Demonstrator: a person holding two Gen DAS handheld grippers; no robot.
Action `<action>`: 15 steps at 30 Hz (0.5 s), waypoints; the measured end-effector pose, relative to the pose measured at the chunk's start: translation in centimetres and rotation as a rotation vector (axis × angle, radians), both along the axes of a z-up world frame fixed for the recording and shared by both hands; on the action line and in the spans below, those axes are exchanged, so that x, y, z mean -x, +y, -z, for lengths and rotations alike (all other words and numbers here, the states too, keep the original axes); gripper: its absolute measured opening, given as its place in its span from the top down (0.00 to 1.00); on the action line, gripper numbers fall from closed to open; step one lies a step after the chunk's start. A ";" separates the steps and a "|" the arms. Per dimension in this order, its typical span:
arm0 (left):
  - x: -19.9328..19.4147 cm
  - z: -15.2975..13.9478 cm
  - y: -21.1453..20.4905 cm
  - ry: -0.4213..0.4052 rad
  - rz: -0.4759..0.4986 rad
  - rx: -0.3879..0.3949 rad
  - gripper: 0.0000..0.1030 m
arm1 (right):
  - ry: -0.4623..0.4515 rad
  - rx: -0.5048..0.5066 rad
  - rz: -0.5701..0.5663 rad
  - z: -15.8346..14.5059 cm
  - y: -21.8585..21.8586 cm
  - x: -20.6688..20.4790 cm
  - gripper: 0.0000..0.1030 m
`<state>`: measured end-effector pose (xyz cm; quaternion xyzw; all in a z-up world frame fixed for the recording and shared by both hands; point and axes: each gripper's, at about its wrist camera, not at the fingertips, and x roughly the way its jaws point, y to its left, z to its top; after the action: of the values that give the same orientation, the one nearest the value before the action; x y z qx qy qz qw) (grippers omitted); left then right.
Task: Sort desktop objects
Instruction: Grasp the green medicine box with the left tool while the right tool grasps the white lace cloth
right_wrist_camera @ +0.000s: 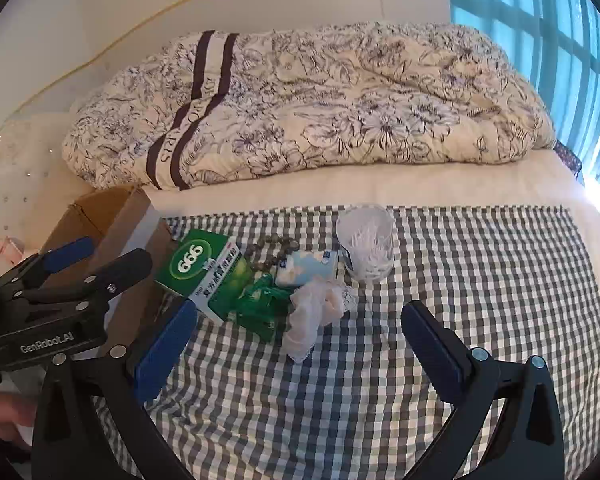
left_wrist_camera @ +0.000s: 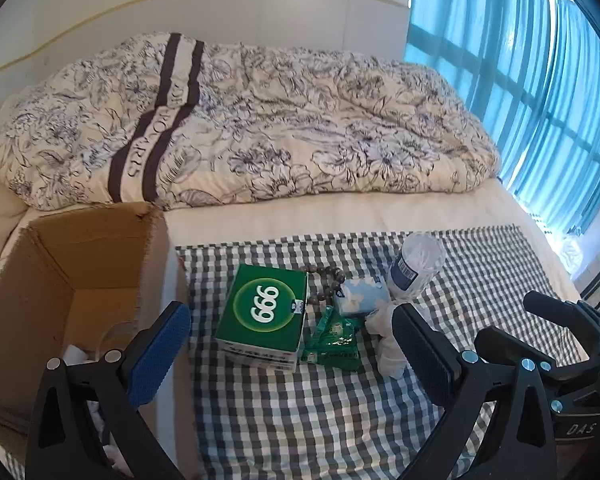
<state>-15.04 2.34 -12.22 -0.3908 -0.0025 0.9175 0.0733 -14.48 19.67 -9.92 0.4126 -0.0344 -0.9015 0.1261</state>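
though the brown cardboard box (left_wrist_camera: 80, 280) holds some white bits, six items wait on the checked cloth (left_wrist_camera: 340, 420); both tools, left tool (left_wrist_camera: 292, 344) and right tool (right_wrist_camera: 300, 344), wide open, empty.

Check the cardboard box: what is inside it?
Inside the cardboard box, white crumpled items and something clear and rounded lie on the bottom; the left tongs hide the rest.

Bright daylight comes in through the blue curtains (left_wrist_camera: 532, 92) on the right side, and they glow. The bed edge under them is washed out white (too much glare). Shadows are soft. Both pictures are sharp in the middle, but bend round at the edges, with black corners.
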 end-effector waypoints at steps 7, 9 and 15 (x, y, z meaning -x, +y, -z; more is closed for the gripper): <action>2.2 2.8 0.5 -0.068 -0.006 0.008 0.00 | -0.041 0.004 -0.006 2.3 0.4 1.4 0.00; 2.6 3.5 0.7 -0.080 -0.003 0.008 0.00 | -0.055 0.007 -0.009 3.1 0.5 1.9 0.00; 4.4 5.7 0.6 -0.123 -0.021 0.014 0.00 | -0.089 0.012 -0.028 5.0 0.3 3.4 0.00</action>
<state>-19.41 2.92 -17.91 -0.4471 -0.0049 0.8924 0.0609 -17.87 19.93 -14.96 0.4520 -0.0395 -0.8802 0.1394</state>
